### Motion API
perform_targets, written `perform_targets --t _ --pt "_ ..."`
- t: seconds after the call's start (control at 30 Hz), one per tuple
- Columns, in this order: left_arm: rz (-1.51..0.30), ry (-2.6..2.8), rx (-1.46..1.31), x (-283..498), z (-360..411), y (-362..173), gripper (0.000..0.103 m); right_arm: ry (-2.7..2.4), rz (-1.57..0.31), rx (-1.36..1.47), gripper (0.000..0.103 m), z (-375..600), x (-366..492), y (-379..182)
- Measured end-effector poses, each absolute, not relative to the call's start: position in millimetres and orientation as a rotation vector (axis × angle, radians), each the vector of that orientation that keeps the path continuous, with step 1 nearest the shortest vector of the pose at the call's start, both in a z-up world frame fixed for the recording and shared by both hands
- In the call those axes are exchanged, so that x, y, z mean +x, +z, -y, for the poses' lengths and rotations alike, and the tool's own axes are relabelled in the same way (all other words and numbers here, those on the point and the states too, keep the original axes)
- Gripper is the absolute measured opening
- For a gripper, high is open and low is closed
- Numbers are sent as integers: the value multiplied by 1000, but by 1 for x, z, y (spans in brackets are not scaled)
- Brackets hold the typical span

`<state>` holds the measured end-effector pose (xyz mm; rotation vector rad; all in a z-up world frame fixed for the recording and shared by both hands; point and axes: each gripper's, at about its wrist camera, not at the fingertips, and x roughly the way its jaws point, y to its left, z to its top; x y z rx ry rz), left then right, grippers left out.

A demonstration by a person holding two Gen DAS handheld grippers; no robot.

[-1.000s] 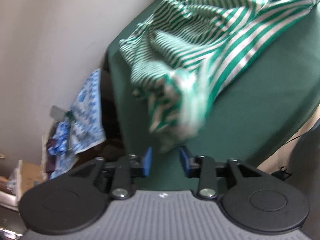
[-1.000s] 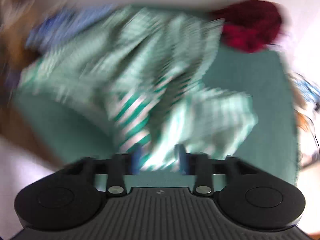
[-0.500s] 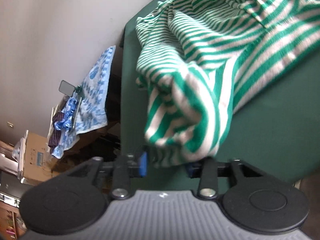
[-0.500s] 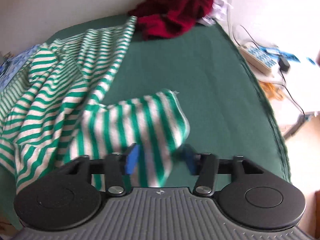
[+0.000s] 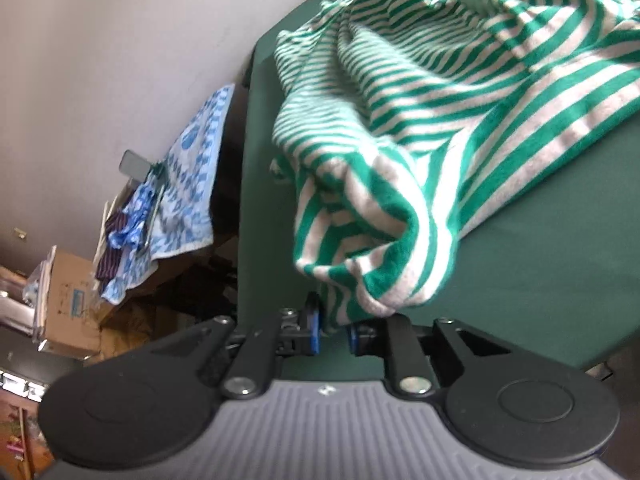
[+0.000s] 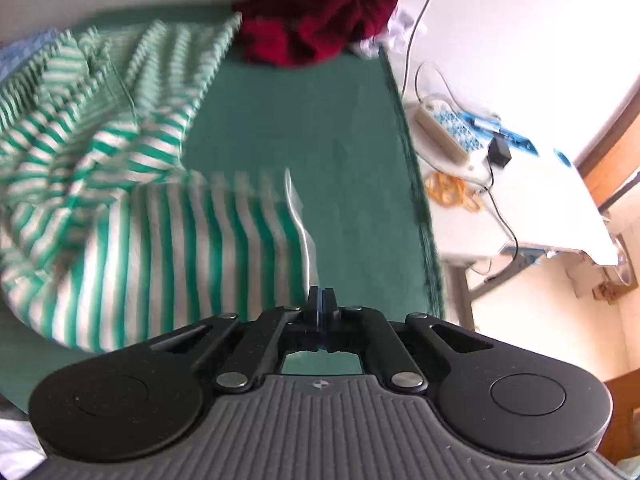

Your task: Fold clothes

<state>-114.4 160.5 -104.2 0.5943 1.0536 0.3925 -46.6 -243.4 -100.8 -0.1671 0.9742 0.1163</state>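
The green-and-white striped garment (image 5: 460, 92) lies bunched on the green table (image 5: 560, 248), one thick fold hanging over the near edge. The left gripper (image 5: 334, 326) has its jaws clamped on that fold, while the right gripper (image 6: 321, 306) pinches the garment's thin hem. A dark red garment (image 6: 320, 20) sits at the table's far end.

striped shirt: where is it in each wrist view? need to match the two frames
Left wrist: the striped shirt fills the upper right, one bunched end hanging down into the left tool.
Right wrist: the shirt covers the left half, its near edge pinched in the right tool.
Shared landmark: the green table cover under the shirt. The red garment shows only in the right wrist view.
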Motion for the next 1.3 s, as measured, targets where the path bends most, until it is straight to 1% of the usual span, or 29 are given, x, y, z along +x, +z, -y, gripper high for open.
perform_targets --t 0.03,0.07,0.1,0.13,0.17,0.23,0.3,0.33,0.37,0.4,0.43,0.47,0.5,0.57,0.67,0.77,0.93,1.03,1.1,1.13,1.2,1.27,1.3 --pt "-1056 396 597 -114 -160 -105 26 120 -989 -104 14 249 -45 -103" --pt "-1058 390 602 -114 -158 -106 32 139 -998 -18 31 259 -40 -104" --pt "-1055 383 611 -114 -154 -106 36 164 -997 66 41 264 -38 -104" --pt "-1048 377 634 -114 -149 -108 46 186 -993 111 56 267 -36 -105" --pt "-1038 375 666 -113 -143 -112 53 197 -986 112 64 265 -34 -107" --pt "-1029 378 716 -111 -134 -117 53 172 -977 58 66 257 -31 -114" --pt "-1023 383 737 -107 -130 -120 49 177 -979 48 66 251 -27 -122" --pt "-1028 384 726 -104 -130 -120 43 181 -963 50 66 248 -27 -124" --pt "-1029 389 719 -102 -130 -120 37 182 -943 50 61 245 -27 -127" --pt "-1027 396 714 -101 -130 -119 35 186 -934 42 58 244 -27 -126" --pt "-1026 402 708 -99 -129 -118 29 191 -927 34 40 244 -28 -124" --pt "-1016 412 711 -100 -126 -117 22 196 -920 25 18 243 -28 -122" --pt "-1005 420 708 -101 -125 -113 19 200 -913 17 13 243 -29 -120" --pt "-984 435 698 -103 -125 -104 17 210 -898 0 12 241 -30 -117" --pt "-952 455 665 -109 -123 -84 15 220 -861 -72 11 252 -39 -90" --pt "-928 480 649 -118 -119 -67 15 173 -865 -103 10 274 -47 -64" --pt "-923 502 629 -128 -119 -62 17 139 -926 -186 9 285 -59 -68" --pt "-945 518 625 -134 -123 -72 22 136 -1001 -191 9 287 -58 -91" --pt "-968 532 660 -139 -126 -83 22 138 -1050 -269 12 280 -54 -111" --pt "-980 539 678 -141 -127 -88 26 119 -1044 -290 11 279 -51 -111" --pt "-993 552 677 -147 -129 -92 28 74 -1019 -325 19 276 -46 -106" --pt "-996 580 673 -149 -133 -95 31 -26 -922 -287 52 277 -39 -81" --pt "-989 590 684 -146 -134 -98 32 -15 -857 -230 54 272 -36 -67"
